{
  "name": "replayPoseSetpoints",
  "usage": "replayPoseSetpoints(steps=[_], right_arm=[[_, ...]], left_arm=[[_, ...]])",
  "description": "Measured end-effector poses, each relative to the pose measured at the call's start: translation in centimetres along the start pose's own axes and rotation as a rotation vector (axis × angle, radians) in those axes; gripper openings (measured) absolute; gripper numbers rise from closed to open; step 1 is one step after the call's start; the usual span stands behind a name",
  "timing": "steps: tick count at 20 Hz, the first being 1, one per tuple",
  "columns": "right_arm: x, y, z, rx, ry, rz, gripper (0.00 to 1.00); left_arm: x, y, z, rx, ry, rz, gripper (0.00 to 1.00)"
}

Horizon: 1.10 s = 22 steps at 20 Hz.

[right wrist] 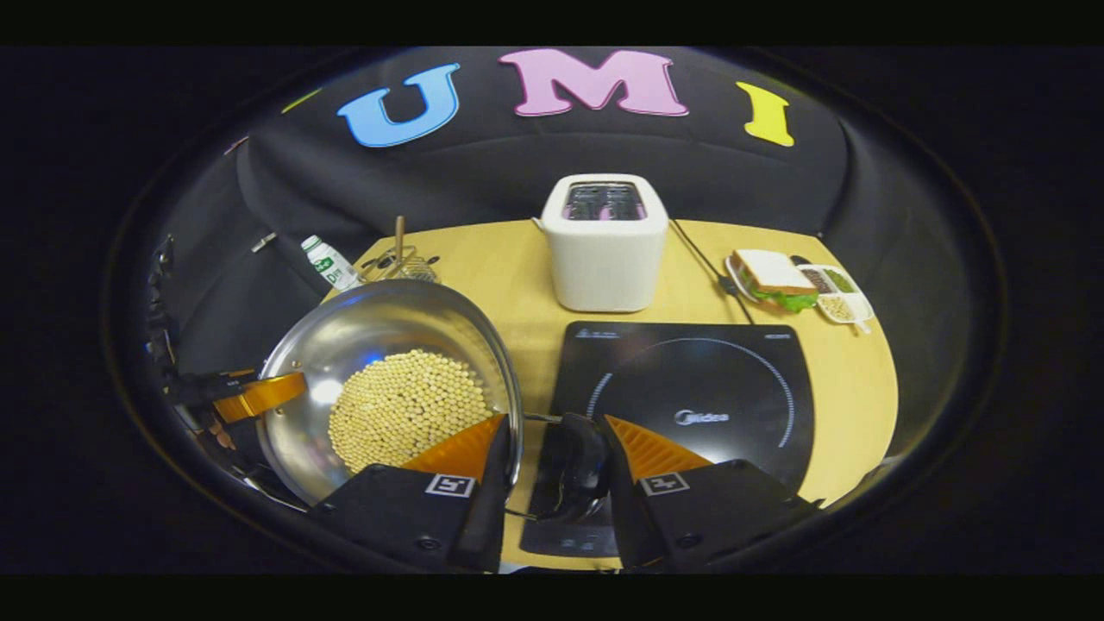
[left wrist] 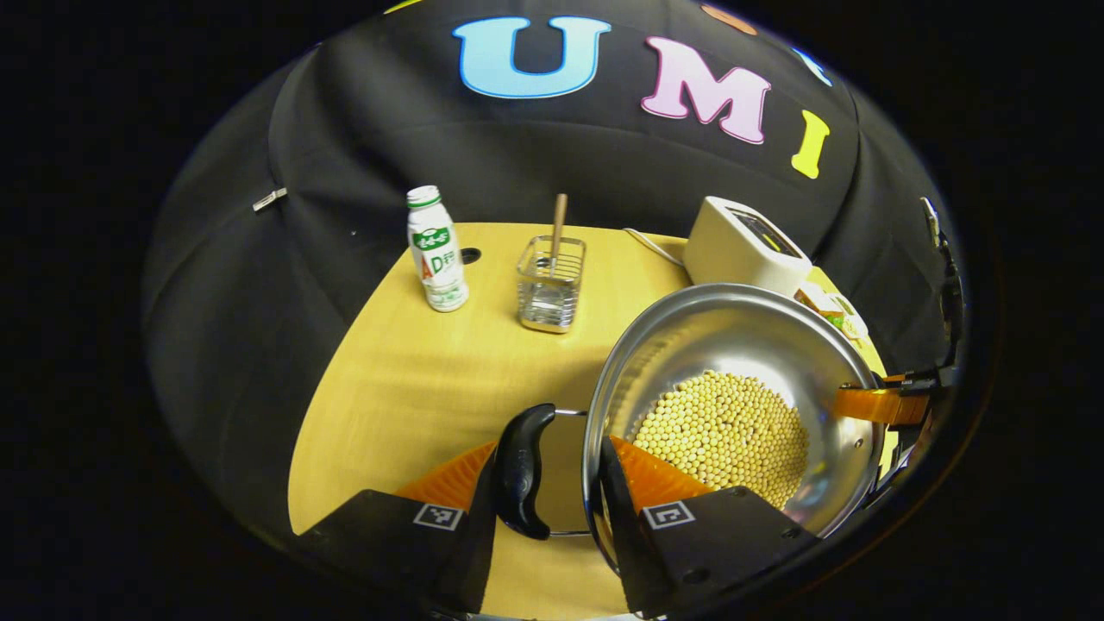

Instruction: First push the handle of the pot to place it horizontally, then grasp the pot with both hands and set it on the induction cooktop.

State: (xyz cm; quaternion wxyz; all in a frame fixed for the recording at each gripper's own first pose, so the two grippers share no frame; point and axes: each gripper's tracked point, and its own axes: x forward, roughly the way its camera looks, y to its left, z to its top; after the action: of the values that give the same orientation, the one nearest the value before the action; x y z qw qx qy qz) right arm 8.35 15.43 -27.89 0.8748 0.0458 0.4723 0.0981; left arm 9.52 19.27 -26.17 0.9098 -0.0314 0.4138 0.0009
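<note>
A steel pot [left wrist: 733, 336] holding soybeans [left wrist: 724, 431] is at the right of the left gripper view. My left gripper [left wrist: 552, 444] is shut on the pot's side: one finger lies against the black handle [left wrist: 522, 470], the other inside the rim. In the right gripper view the pot [right wrist: 379, 328] is left of the black induction cooktop [right wrist: 690, 397]. My right gripper [right wrist: 556, 423] grips the other handle [right wrist: 573, 466] the same way, one finger inside the pot. Each gripper's inner finger shows at the pot's far rim in the other view. I cannot tell if the pot touches the table.
A white toaster [right wrist: 604, 246] stands behind the cooktop, its cable running right. A sandwich [right wrist: 772, 278] and a small snack tray [right wrist: 837, 297] lie at the back right. A drink bottle [left wrist: 437, 250] and a wire holder [left wrist: 550, 289] with a wooden stick stand at the back left.
</note>
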Motion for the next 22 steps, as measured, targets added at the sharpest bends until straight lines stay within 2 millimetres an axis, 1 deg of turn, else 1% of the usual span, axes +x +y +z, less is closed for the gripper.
replayPoseSetpoints(steps=[2, 5, 9, 13, 17, 22], right_arm=[[-0.8, -2.3, 0.3, 0.008, -0.006, -0.007, 0.54], [-1.7, -5.7, 0.7, 0.016, -0.012, -0.015, 0.54], [-2.3, -9.7, 1.0, 0.033, -0.024, -0.018, 0.54], [-2.5, -13.0, 0.5, 0.050, -0.006, -0.025, 0.54], [-2.7, -16.2, 0.2, 0.054, -0.003, -0.039, 0.54], [-2.1, -19.6, 0.1, 0.075, 0.002, -0.039, 0.54]], left_arm=[[0.1, -2.4, 0.5, 0.012, -0.003, -0.010, 0.61], [-0.4, -6.3, 0.7, 0.016, 0.000, -0.024, 0.61], [-0.1, -10.4, 1.2, 0.027, -0.003, -0.041, 0.61], [0.5, -13.7, 1.0, 0.041, 0.008, -0.050, 0.61], [1.6, -16.9, 0.5, 0.039, 0.019, -0.069, 0.61], [2.8, -20.2, 0.7, 0.064, 0.019, -0.075, 0.61]])
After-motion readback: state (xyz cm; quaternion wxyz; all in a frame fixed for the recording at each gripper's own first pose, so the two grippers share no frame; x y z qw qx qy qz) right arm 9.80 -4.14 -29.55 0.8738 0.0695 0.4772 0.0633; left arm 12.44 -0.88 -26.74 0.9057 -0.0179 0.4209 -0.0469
